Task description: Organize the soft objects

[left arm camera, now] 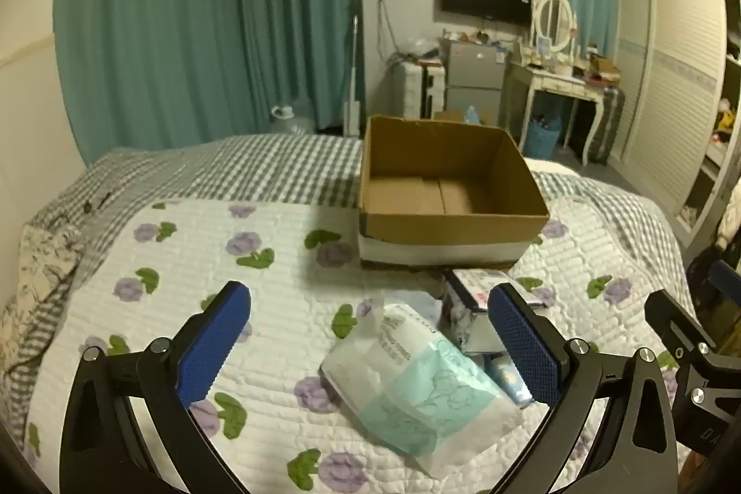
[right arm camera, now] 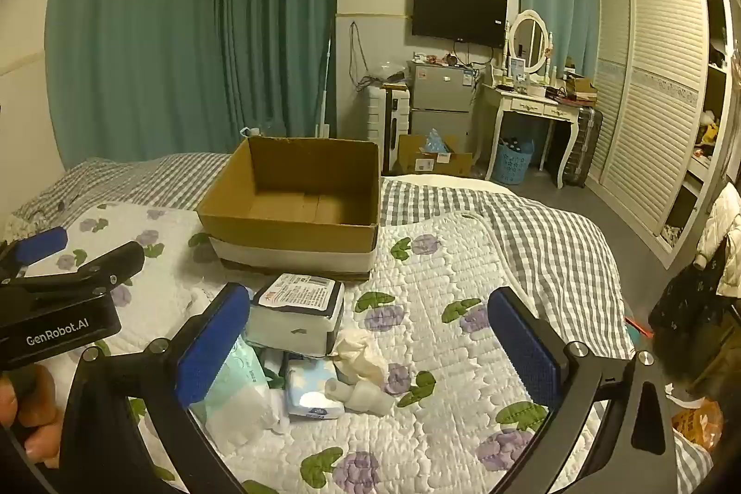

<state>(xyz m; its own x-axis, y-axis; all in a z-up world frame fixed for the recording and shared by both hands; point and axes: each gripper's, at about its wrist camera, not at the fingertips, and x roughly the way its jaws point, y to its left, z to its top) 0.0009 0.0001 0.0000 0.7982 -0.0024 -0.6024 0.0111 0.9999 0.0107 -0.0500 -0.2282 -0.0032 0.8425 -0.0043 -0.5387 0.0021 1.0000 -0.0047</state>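
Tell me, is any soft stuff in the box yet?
Not yet. The cardboard box is empty. Both the left gripper and right gripper are open, holding nothing. Still on the quilt: the teal tissue pack, the black-and-white pack, the small blue pack and the white cloth.

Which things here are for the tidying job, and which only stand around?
For the job:
open brown cardboard box
teal-and-white soft tissue pack
white wipes pack with black-edged label
small blue star-print pack

Standing around:
black wall television
white dressing table
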